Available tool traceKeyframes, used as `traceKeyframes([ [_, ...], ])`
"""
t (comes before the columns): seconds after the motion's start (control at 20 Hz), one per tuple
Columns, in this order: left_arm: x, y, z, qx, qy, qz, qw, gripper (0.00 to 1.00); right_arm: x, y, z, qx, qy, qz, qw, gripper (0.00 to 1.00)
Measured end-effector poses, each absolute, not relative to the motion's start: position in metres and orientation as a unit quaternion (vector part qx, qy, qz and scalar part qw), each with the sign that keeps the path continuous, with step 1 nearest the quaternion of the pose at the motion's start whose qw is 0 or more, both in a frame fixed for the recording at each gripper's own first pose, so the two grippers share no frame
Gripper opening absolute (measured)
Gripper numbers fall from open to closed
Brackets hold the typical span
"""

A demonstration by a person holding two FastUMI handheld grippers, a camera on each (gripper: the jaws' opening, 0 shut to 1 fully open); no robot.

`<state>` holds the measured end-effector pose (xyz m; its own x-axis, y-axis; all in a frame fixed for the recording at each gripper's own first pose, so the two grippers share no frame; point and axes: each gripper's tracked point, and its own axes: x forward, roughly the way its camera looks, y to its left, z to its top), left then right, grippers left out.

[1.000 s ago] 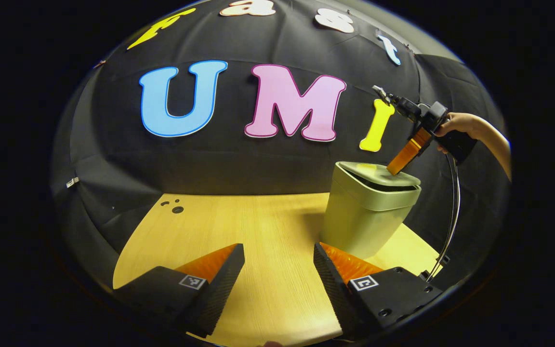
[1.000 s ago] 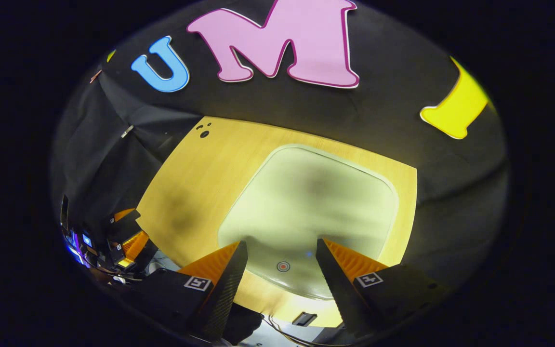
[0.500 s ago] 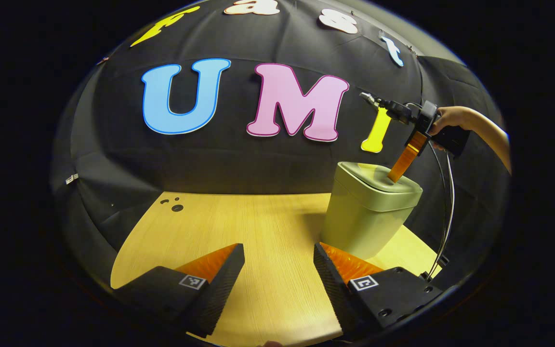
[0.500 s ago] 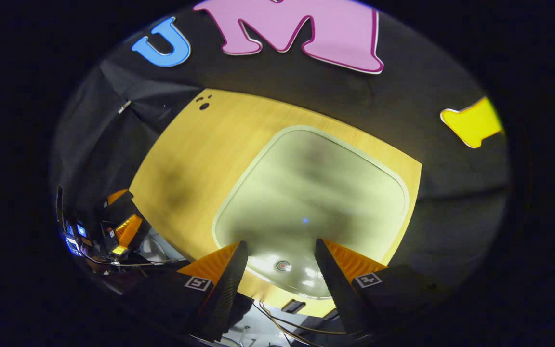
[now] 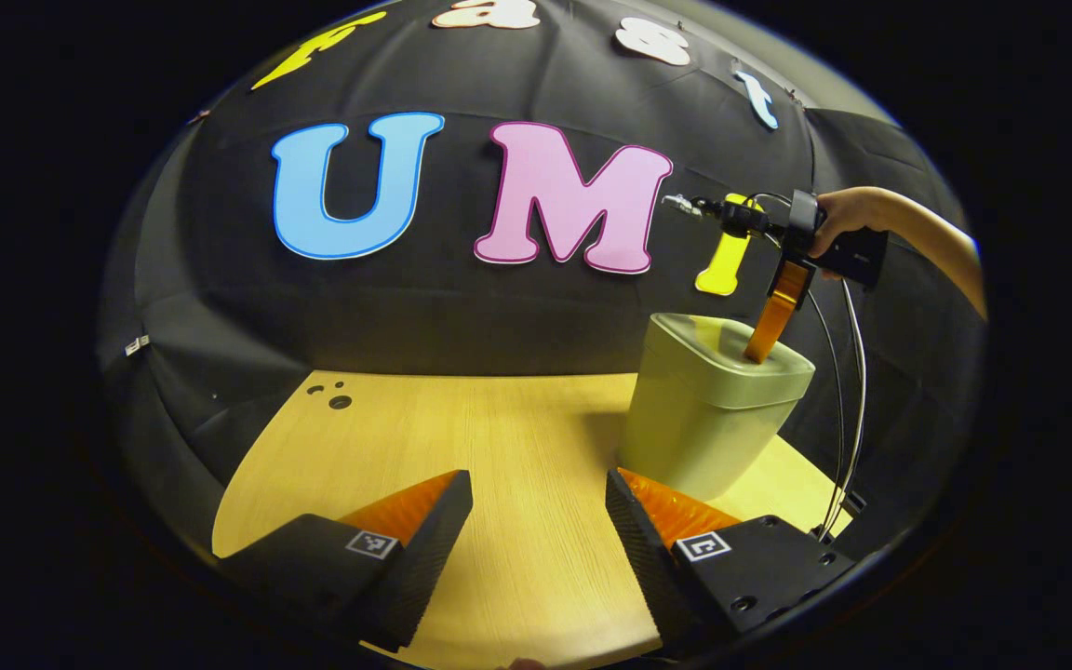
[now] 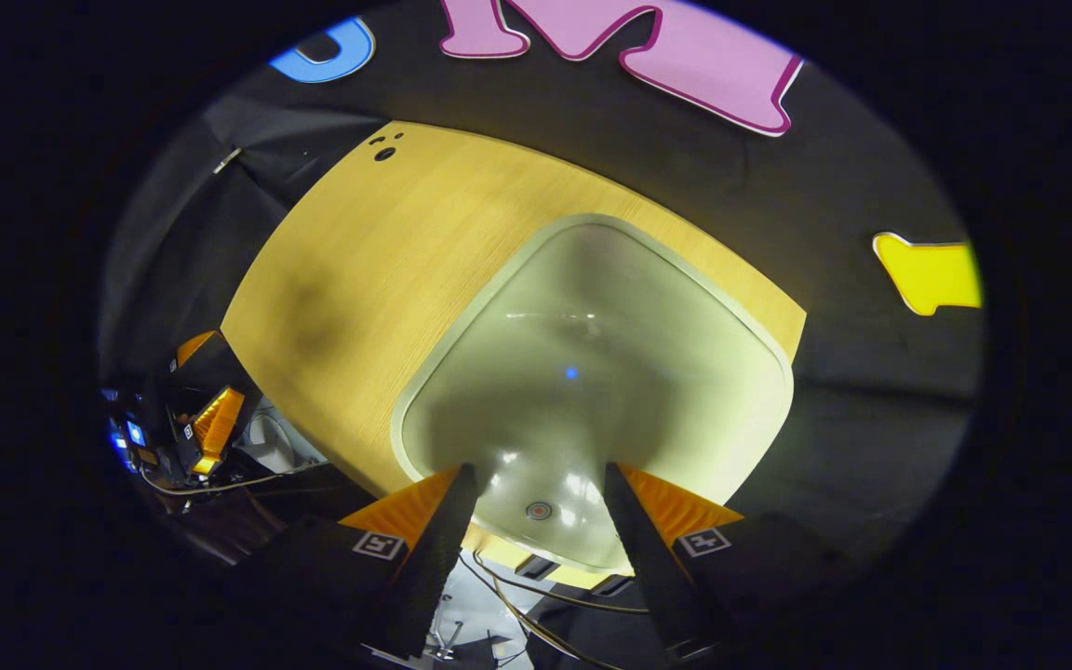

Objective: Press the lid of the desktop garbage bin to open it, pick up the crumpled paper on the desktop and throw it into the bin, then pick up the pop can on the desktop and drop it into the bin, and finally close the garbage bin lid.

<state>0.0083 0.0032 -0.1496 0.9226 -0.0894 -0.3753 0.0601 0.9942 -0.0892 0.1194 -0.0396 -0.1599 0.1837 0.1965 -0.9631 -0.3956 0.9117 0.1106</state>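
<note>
We point the right gripper [image 6: 536, 489] steeply down onto the bin lid [image 6: 592, 372], fingers spread; the left gripper [image 5: 536, 502], spread too, hovers beside the bin [image 5: 708, 419].

The right gripper [image 6: 536, 489] points steeply downward, fingers apart; a hand [image 5: 836, 216] grips it; the left gripper [image 5: 536, 516] is level, jaws parted.

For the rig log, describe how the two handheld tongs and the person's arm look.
The left tongs have two dark wedge-shaped fingers with ribbed inner faces, each block bearing a small square black-and-white marker. The right tongs match, markers included. Seen from the left gripper view, the right unit has a dark pistol-like handle, thin cables looping down from it, and the hand holding it has a bare forearm, no sleeve visible.
</note>
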Motion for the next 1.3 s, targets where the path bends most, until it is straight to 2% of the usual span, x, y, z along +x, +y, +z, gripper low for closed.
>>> traceKeyframes([
  [0.35,0.012,0.006,-0.148,-0.039,0.190,-0.038,0.980,0.93,0.109,-0.035,-0.152,-0.048,0.525,0.200,0.826,0.90],
  [0.55,0.016,0.004,-0.143,-0.035,0.190,-0.042,0.980,0.93,0.107,-0.030,-0.127,0.001,0.429,0.189,0.883,0.91],
  [0.7,0.019,0.000,-0.142,-0.031,0.190,-0.046,0.980,0.93,0.102,-0.026,-0.108,0.024,0.372,0.181,0.910,0.90],
  [1.3,0.030,-0.015,-0.128,-0.014,0.179,-0.064,0.982,0.93,0.064,0.031,-0.084,0.052,0.220,0.200,0.953,0.90],
])
